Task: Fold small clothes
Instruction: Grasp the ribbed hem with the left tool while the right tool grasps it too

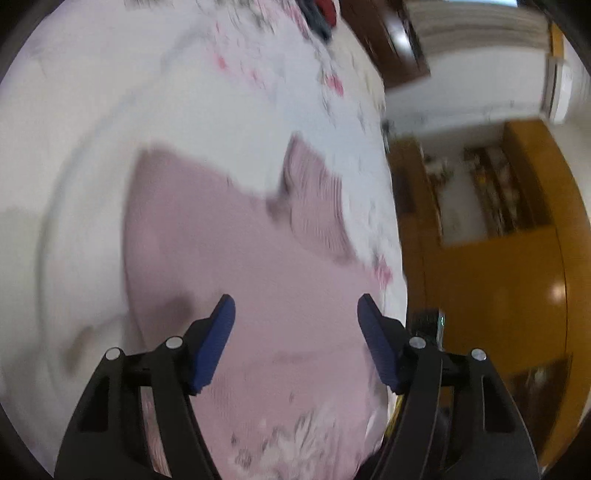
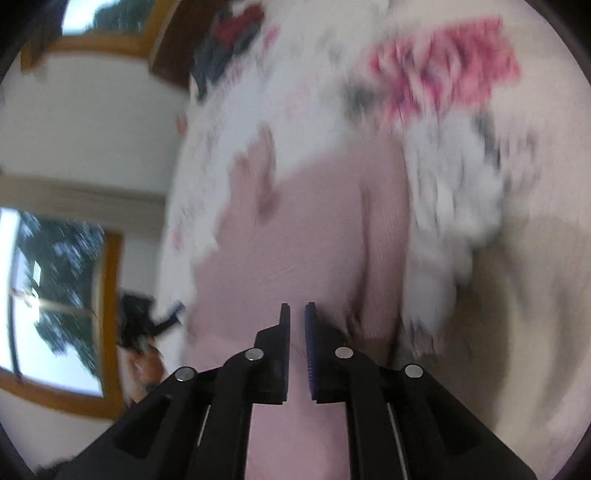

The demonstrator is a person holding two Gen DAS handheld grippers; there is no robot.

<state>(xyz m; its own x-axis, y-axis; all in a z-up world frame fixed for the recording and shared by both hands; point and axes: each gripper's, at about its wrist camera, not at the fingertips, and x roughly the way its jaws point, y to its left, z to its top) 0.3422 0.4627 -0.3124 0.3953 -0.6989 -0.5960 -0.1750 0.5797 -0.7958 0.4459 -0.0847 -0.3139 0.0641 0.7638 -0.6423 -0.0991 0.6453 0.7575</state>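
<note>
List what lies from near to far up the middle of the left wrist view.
Left gripper, jaws wide apart → pink garment → white floral bedsheet → dark and red clothes at the far edge.

Counts, both wrist views blurred by motion.

Pink garments: one [image 1: 258, 266], lying ahead of and under the left fingers; the same one [image 2: 306, 229] ahead of the right fingers. One ribbed flap of it [image 1: 314, 199] sticks up beyond the right-hand fingertip in the left view.

Bed covers: one floral sheet [image 1: 280, 77], far beyond the fingertips.

Dark and red clothing heap: one [image 2: 229, 40], far ahead, left of the finger line; number of pieces in it cannot be told.

Grippers: two. Left gripper [image 1: 295, 306], two blue pads [image 1: 218, 339] set wide apart. Right gripper [image 2: 297, 314], two fingers, a narrow gap between them.

Windows: two [image 2: 55, 295], left of the right fingers.

Wooden cabinets: one [image 1: 491, 236], right of the left fingers.
</note>
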